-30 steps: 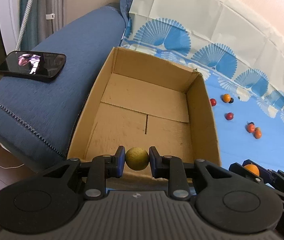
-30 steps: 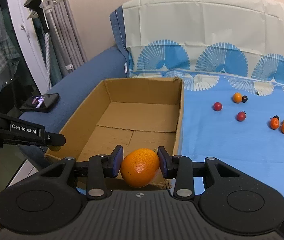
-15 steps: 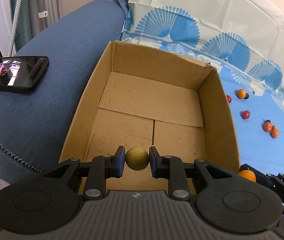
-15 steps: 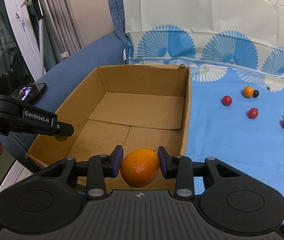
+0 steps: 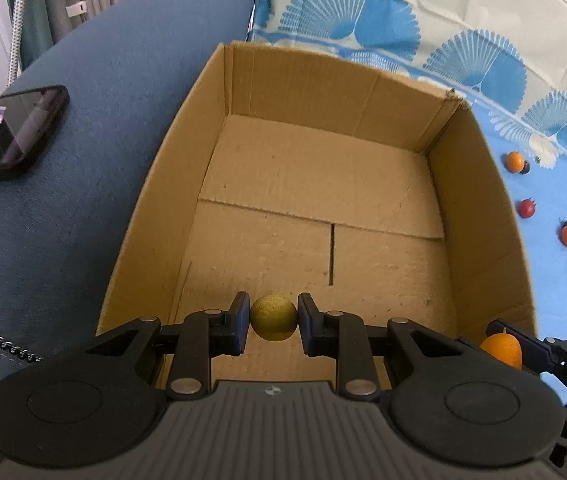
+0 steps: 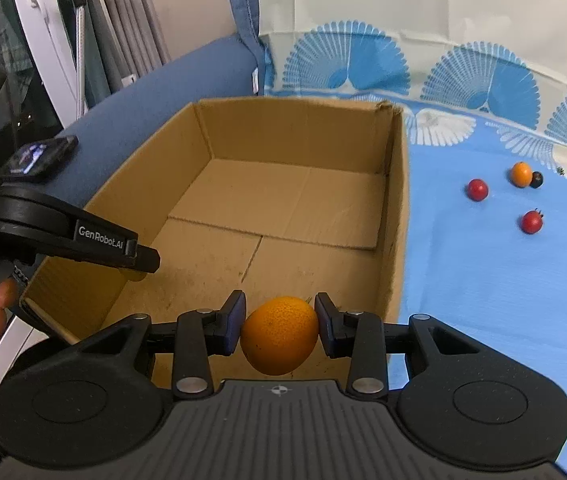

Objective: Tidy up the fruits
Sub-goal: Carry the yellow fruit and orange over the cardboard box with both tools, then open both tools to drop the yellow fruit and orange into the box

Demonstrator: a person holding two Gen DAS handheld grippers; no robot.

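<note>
Both fruits (image 5: 274, 317) (image 6: 279, 335) above cardboard box (image 5: 479, 216)

both grippers, left gripper (image 5: 274, 323) and right gripper (image 6: 279, 326), angle downward, jaws clamped.

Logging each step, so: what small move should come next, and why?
Probably lower both tongs a bit, then release. The left tongs grip a yellow-green fruit, the right tongs an orange; both hang above the cardboard box, whose floor is bare.
</note>
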